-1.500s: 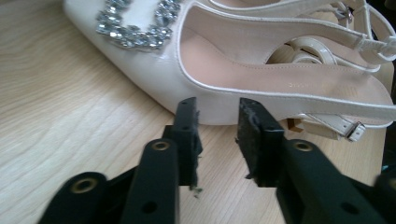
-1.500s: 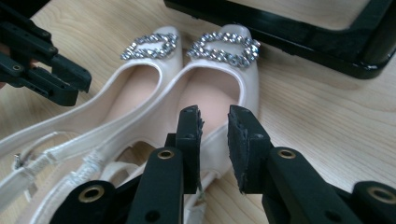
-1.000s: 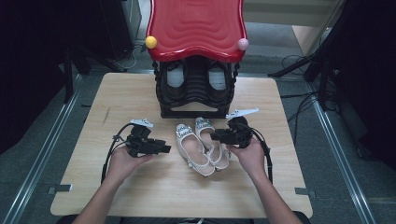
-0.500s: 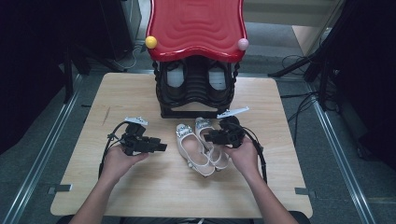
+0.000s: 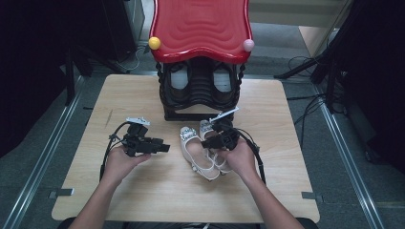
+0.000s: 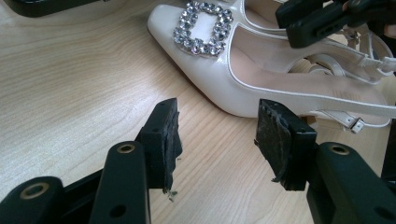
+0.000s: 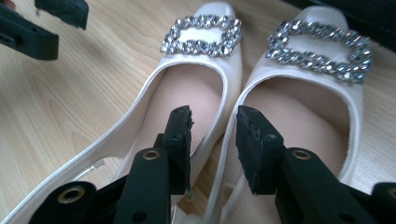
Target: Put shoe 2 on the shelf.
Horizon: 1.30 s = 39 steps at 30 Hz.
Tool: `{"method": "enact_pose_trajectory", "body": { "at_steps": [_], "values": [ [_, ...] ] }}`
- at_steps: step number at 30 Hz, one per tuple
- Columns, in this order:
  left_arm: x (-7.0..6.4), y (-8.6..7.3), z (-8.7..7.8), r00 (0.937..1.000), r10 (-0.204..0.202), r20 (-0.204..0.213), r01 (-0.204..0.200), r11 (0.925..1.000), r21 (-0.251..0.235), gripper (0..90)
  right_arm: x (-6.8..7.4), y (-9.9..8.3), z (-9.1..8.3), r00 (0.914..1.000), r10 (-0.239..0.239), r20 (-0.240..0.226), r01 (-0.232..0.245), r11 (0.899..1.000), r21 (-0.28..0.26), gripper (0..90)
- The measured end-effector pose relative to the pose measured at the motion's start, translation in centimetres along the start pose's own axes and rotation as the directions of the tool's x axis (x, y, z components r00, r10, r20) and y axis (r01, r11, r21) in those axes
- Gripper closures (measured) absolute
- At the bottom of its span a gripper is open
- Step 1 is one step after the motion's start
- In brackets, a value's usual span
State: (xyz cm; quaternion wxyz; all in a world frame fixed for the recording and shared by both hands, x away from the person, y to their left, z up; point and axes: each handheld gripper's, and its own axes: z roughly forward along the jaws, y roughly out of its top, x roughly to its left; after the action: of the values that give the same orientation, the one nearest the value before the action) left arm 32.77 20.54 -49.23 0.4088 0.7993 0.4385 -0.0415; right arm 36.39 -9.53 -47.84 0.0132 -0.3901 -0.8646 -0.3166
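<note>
Since the earlier frames the right tongs (image 5: 206, 142) have slid from beside the shoes to directly over them, while the left tongs (image 5: 165, 148) have edged a little closer to the pair's outer side. The pair of shoes (image 5: 200, 151) lies on the table (image 5: 143, 195) just in front of the black shoe rack (image 5: 199, 93), toes pointing toward the rack and heels toward the person.

They are pale cream, glossy slingback flats with pointed toes, each carrying a large rectangular rhinestone buckle (image 7: 201, 35) across the toe. The lining inside is a soft pinkish beige, and thin heel straps with small metal clasps trail at the back. The two shoes sit side by side, their inner edges touching or nearly so.

In the right gripper view the right tongs stand slightly apart, one jaw dipping inside the left shoe (image 7: 187, 98), the other inside the right shoe (image 7: 299, 116), so that the neighbouring inner walls of the pair lie between them, not yet pinched. In the left gripper view the left tongs are wide apart and hold nothing, hovering low over the table just beside the outer wall of the nearer shoe.
</note>
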Motion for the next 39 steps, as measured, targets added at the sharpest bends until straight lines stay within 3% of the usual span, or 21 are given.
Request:
{"method": "enact_pose_trajectory", "body": {
  "at_steps": [10, 17, 20, 24, 33, 36, 39],
  "values": [
    [0.0, 0.5, 0.6, 0.9999, 0.017, 0.005, -0.017, 0.9998, 0.013, 49.5, 0.4, 0.2, 0.6, 0.9986, 0.006, 0.053, -0.009, 0.998, 0.067, 65.5],
    [0.2, 0.7, 0.8, 0.9999, 0.012, 0.003, -0.012, 0.9999, 0.007, 49.7, 0.5, -0.1, 0.8, 0.9984, 0.033, 0.047, -0.038, 0.991, 0.125, 67.6],
    [0.1, 0.9, 0.8, 0.9998, 0.018, -0.003, -0.018, 0.9998, 0.008, 49.8, 0.8, -0.1, 1.3, 0.9966, 0.014, 0.082, -0.026, 0.988, 0.154, 68.1],
    [0.2, 0.9, 0.7, 0.9998, 0.017, 0.001, -0.017, 0.9998, 0.009, 49.6, 1.1, 0.0, 1.5, 0.9946, 0.012, 0.103, -0.029, 0.986, 0.166, 71.3],
    [0.5, 0.9, 0.4, 0.9998, 0.015, -0.014, -0.015, 0.9999, 0.001, 49.5, 0.8, 0.6, 1.5, 0.9950, 0.010, 0.099, -0.028, 0.983, 0.180, 84.3],
    [0.6, 0.8, 0.3, 0.9998, 0.015, -0.017, -0.015, 0.9999, -0.003, 49.6, 1.2, 0.5, 1.5, 0.9926, -0.003, 0.122, -0.018, 0.985, 0.172, 85.1],
    [0.8, 0.8, 0.3, 0.9997, 0.013, -0.020, -0.013, 0.9999, 0.003, 49.6, 1.0, 0.5, 1.2, 0.9939, 0.008, 0.110, -0.027, 0.984, 0.177, 85.7]
  ]
}}
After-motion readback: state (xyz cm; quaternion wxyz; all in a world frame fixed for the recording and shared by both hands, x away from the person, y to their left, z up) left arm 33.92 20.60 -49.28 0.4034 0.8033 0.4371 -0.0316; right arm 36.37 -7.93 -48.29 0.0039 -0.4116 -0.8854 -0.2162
